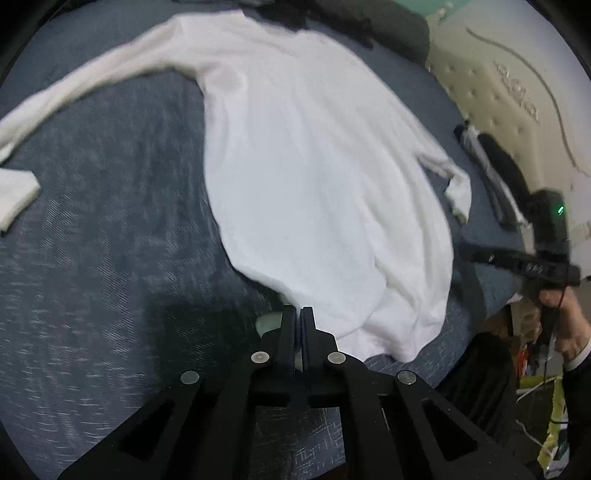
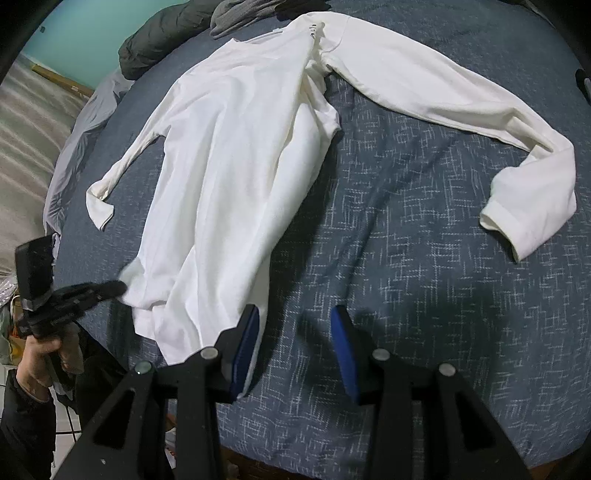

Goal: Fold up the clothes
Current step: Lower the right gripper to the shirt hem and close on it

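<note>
A white long-sleeve shirt (image 1: 314,166) (image 2: 229,166) lies spread on a dark blue bedspread (image 1: 110,258) (image 2: 424,258), collar at the far end. One sleeve (image 2: 461,103) stretches out to the side and bends back at the cuff (image 2: 528,214). The other sleeve (image 2: 122,166) lies close to the body. My left gripper (image 1: 299,312) (image 2: 120,287) is shut on one corner of the hem, which bunches slightly at its tips. My right gripper (image 2: 295,310) (image 1: 469,253) stands open at the other hem corner, one blue pad over the fabric and one over the bedspread.
Dark and grey clothes (image 2: 162,40) (image 1: 388,26) are piled at the far end of the bed. A black and white garment (image 1: 491,170) lies on the bed's edge beside a beige quilted surface (image 1: 498,92). A person's hand (image 1: 561,321) holds the right gripper.
</note>
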Available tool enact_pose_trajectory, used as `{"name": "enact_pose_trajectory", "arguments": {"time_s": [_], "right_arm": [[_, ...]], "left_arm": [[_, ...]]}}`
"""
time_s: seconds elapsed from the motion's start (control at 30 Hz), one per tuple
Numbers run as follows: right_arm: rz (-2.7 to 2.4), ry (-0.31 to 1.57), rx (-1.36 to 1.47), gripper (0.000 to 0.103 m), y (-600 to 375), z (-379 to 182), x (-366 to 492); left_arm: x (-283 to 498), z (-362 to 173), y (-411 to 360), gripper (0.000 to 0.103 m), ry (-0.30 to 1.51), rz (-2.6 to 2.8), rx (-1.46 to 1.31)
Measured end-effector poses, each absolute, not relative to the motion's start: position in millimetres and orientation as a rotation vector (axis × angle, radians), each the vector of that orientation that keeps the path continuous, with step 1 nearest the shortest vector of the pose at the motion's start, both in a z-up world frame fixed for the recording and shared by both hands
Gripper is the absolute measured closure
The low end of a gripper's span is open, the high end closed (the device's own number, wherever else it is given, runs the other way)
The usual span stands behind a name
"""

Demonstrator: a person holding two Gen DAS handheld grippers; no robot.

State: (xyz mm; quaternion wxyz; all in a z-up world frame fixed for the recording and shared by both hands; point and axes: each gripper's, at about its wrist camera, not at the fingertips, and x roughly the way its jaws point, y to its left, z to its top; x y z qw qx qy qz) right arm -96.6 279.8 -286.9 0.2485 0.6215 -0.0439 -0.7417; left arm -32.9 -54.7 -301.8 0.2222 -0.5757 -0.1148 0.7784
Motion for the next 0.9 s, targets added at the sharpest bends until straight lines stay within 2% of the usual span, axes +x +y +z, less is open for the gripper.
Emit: {"name": "enact_pose_trajectory", "arguments": {"time_s": [0.3, 0.6, 0.77, 0.83, 0.9], "right_arm": [[-2.035, -0.126, 1.683, 0.062, 279.6, -283.6, -99.8], [-2.053, -0.145, 1.712, 0.062, 266.7, -296.2, -108.4], [-2.091, -0.257, 1.707, 0.062, 266.4, -303.6, -129.7], [-2.114, -0.323, 1.702, 0.050, 267.6, -307.6, -143.2], [-2.144, -0.378, 1.684, 0.048, 268.4, -310.9, -158.3]], "left_arm": [[-44.3, -252.9, -127.8, 0.101, -0.374, 2.367, -1.508], [-54.6, -264.2, -187.2, 0.101, -0.410, 2.478, -1.579], [-58.8, -273.1, -200.4, 0.101, -0.441, 2.490, -1.596], [-60.8, -275.4, -201.6, 0.101, -0.437, 2.485, -1.600], [-62.1, -277.2, -203.2, 0.101, -0.448, 2.479, -1.599]]}}
